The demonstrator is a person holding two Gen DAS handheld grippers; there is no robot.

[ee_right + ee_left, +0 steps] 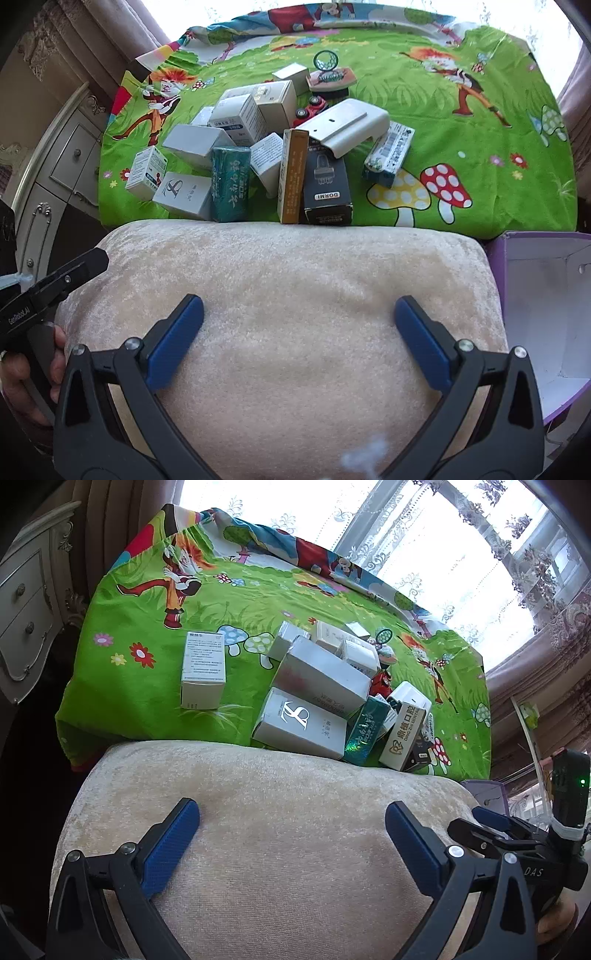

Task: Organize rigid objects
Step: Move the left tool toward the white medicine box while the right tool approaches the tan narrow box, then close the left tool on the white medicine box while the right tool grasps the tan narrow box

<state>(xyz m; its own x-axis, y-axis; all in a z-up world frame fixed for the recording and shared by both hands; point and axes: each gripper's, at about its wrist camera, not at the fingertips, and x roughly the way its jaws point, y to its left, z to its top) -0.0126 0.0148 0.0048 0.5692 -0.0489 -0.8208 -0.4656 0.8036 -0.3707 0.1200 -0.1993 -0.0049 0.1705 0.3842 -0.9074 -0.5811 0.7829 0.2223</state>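
Both hand-held grippers [291,825] [299,321] spread over cushion [288,295]; black box [327,192] reads DORMI.

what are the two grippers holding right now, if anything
Nothing. The left gripper and the right gripper are both open and empty above the beige cushion, short of the pile of boxes.

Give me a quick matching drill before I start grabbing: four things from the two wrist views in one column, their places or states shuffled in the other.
Things:
1. black DORMI box
2. white text-covered box
3. purple carton
4. left claw

Places or states:
A. open and empty, beside the beige cushion
B. lying alone on the green cloth, apart from the pile
C. open, over the cushion, holding nothing
D. at the near edge of the pile, next to a tall yellow box

Pairs: 1-D, 2-B, 3-A, 4-C
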